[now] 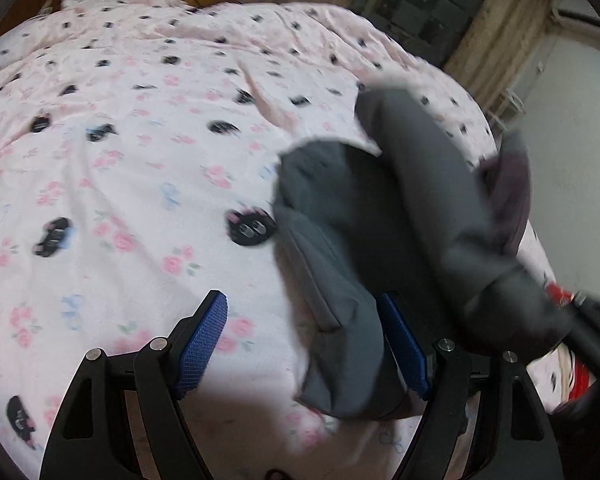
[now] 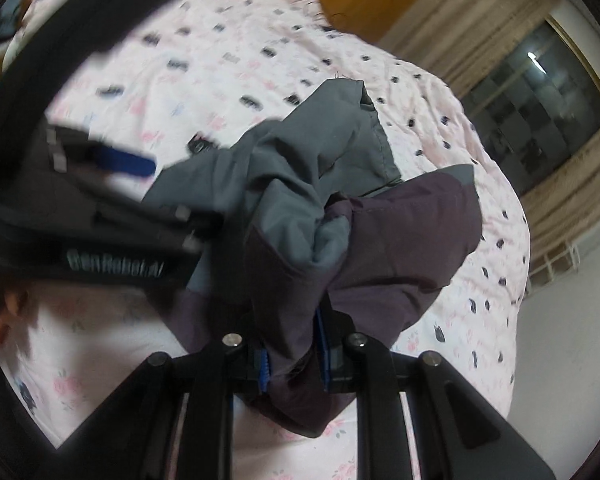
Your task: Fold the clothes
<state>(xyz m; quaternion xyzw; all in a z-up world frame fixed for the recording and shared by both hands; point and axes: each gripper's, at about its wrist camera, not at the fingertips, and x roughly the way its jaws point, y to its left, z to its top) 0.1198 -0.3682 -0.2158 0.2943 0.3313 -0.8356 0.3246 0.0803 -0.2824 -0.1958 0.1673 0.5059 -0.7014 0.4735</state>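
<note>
- Left wrist view: the left gripper (image 1: 304,340) stands spread wide, gripping nothing; the grey garment (image 1: 380,208) hangs against its right pad above the pink floral bedsheet (image 1: 120,160)
- Right wrist view: the right gripper (image 2: 294,364) is clamped on the garment's purple part, bunched up above the bedsheet; the left gripper sits nearby at left
</note>
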